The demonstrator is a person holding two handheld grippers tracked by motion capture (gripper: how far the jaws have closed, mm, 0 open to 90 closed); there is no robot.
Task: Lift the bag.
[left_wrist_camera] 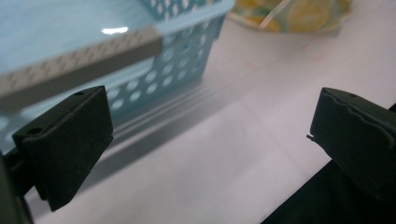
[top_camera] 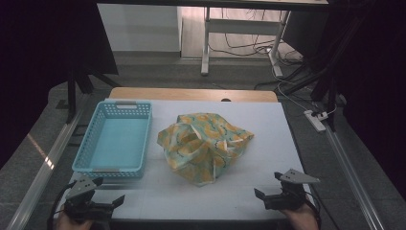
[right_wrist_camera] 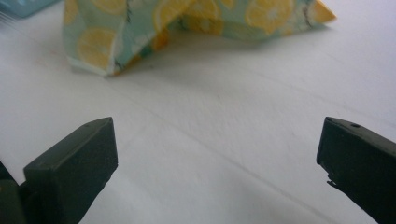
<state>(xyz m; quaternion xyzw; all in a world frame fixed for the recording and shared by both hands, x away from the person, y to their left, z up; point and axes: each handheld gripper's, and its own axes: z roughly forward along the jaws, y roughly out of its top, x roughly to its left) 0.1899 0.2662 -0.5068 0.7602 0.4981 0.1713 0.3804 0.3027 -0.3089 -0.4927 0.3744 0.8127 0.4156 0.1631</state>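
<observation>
A crumpled cloth (top_camera: 205, 146) with a yellow lemon print on pale green lies in a heap at the middle of the white table (top_camera: 268, 124). An empty light blue plastic basket (top_camera: 115, 141) stands to its left. My left gripper (top_camera: 109, 190) rests open at the front left corner, just in front of the basket (left_wrist_camera: 177, 51), nothing between its jaws. My right gripper (top_camera: 269, 184) is open at the front right edge, and the cloth (right_wrist_camera: 187, 28) lies a short way beyond its jaws. A corner of the cloth (left_wrist_camera: 289, 14) shows past the basket.
The white table top ends close in front of both grippers. Metal rails (top_camera: 43, 167) run along the floor on each side. A desk frame (top_camera: 206, 43) and cables (top_camera: 258, 48) stand behind the table, with a power strip (top_camera: 315, 120) on the floor at the right.
</observation>
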